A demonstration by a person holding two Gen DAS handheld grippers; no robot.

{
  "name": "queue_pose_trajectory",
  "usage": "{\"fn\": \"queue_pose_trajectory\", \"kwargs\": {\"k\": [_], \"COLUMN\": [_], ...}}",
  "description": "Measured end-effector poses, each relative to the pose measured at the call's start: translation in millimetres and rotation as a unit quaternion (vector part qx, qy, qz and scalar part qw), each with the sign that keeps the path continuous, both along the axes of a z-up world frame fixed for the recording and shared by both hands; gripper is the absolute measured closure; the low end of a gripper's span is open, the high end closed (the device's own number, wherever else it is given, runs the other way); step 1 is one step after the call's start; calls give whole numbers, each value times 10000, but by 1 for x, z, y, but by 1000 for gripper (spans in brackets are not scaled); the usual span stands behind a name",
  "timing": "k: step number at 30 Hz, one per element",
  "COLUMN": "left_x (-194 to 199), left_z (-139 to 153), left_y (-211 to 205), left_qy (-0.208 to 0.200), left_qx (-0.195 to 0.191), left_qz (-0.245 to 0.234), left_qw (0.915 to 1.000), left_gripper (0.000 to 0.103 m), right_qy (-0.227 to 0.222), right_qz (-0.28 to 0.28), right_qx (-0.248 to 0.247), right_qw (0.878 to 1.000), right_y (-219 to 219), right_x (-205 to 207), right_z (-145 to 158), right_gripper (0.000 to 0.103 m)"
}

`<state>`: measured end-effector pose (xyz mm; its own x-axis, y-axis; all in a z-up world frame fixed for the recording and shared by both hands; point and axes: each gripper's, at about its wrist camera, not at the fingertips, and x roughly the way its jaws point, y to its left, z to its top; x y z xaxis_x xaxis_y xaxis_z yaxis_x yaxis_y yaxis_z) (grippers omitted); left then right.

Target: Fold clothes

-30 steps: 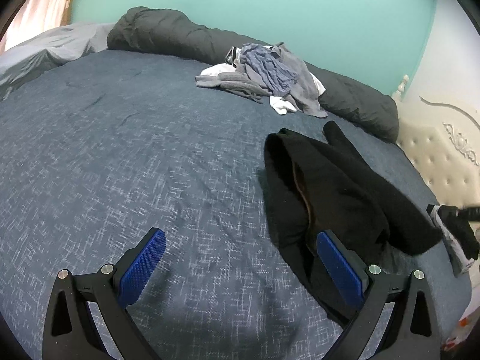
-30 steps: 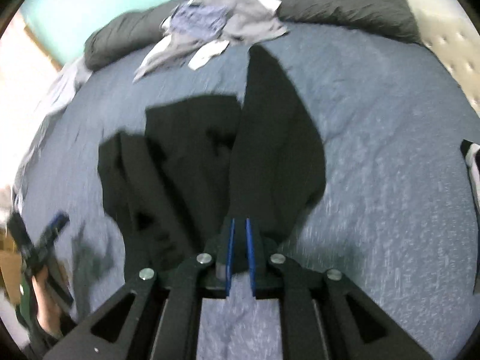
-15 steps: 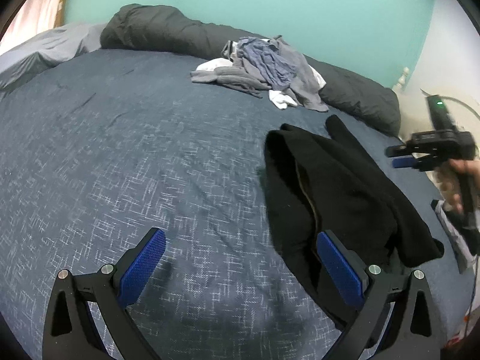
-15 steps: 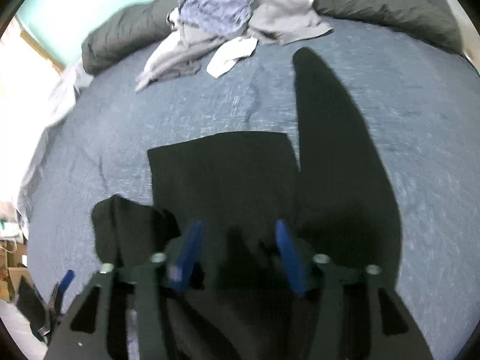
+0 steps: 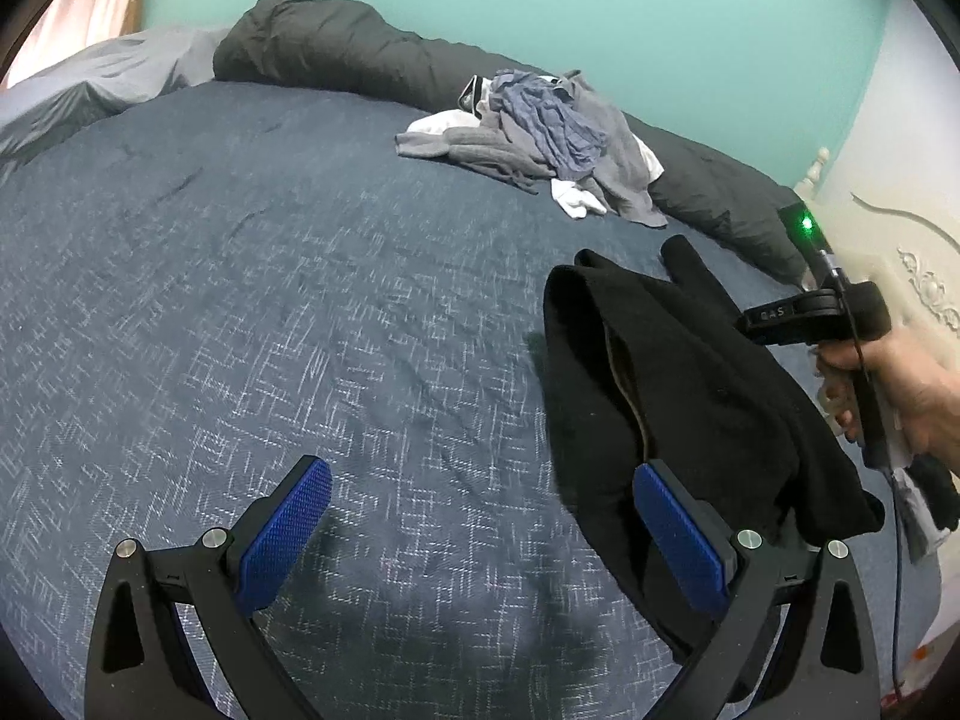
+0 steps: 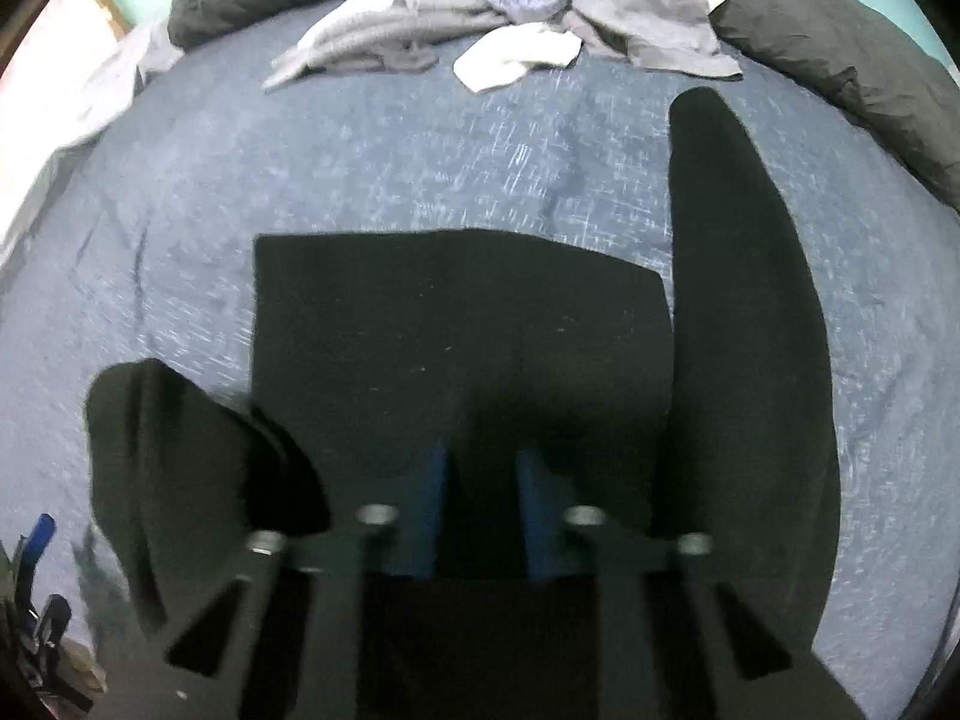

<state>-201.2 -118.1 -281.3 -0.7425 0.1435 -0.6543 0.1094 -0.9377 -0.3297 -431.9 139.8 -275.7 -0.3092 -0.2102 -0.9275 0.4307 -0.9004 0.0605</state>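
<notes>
A black long-sleeved garment (image 6: 462,330) lies on the blue bedcover (image 5: 240,300), body flat, one sleeve (image 6: 738,300) stretched out along its right side, the other bunched at the left (image 6: 180,450). My right gripper (image 6: 480,480) points steeply down onto the near part of the body; its jaws are closing and a ridge of black cloth stands pinched between the blue pads. In the left wrist view the garment (image 5: 690,372) lies heaped at the right, with a hand (image 5: 900,384) holding that gripper above it. My left gripper (image 5: 480,474) hovers wide open, nothing between its fingers.
A pile of grey, blue and white clothes (image 5: 540,126) lies at the far side of the bed against a rolled dark grey duvet (image 5: 336,54). A cream padded headboard (image 5: 924,276) borders the right. Light grey bedding (image 5: 90,84) sits at the far left.
The right gripper let go of the sleeve, swung across and down over the garment's body, opened wide, then narrowed on a fold. Its hand came into the left view. The left gripper stayed put.
</notes>
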Motion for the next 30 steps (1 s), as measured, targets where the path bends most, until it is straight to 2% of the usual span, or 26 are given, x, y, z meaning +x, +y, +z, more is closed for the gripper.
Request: {"fn": "queue_pose_trajectory", "kwargs": {"k": [3,9,15,18,19,22,26,30], "left_x": [1,4,8,10,10,8,7,8], "left_z": [1,3,5,5,4,3,3,2], "left_y": [0,1,10,13,13,15,15,15], "left_qy": [8,56,94,98,90,82,75,69], "left_qx": [-47,-76,-221,-259,-255,-263,-256,-245], "left_qz": [4,37,-32,-45,-53,-79,-105,-96], "left_qw": [10000,9999,9997,9996,9996,9996,9996,9996], "left_gripper": [0,0,0,0,0,0,0,0], "right_qy": [260,1051,1971,2226,2265,2018,1381,946], "right_qz": [120,-61,-140,-232,-230,-172,-191,-507], "right_qx": [-207,-995,-1790,-2219,-2254,-2235,-1875,-1670], "right_qw": [9994,9895,9638,9491,9473,9534,9723,9801], "right_y": [7,47,86,108,114,131,139,153], "right_x": [15,52,82,93,98,111,121,126], "right_z": [22,98,183,210,210,188,129,79], "right_gripper": [96,97,97,97,97,97,97,97]}}
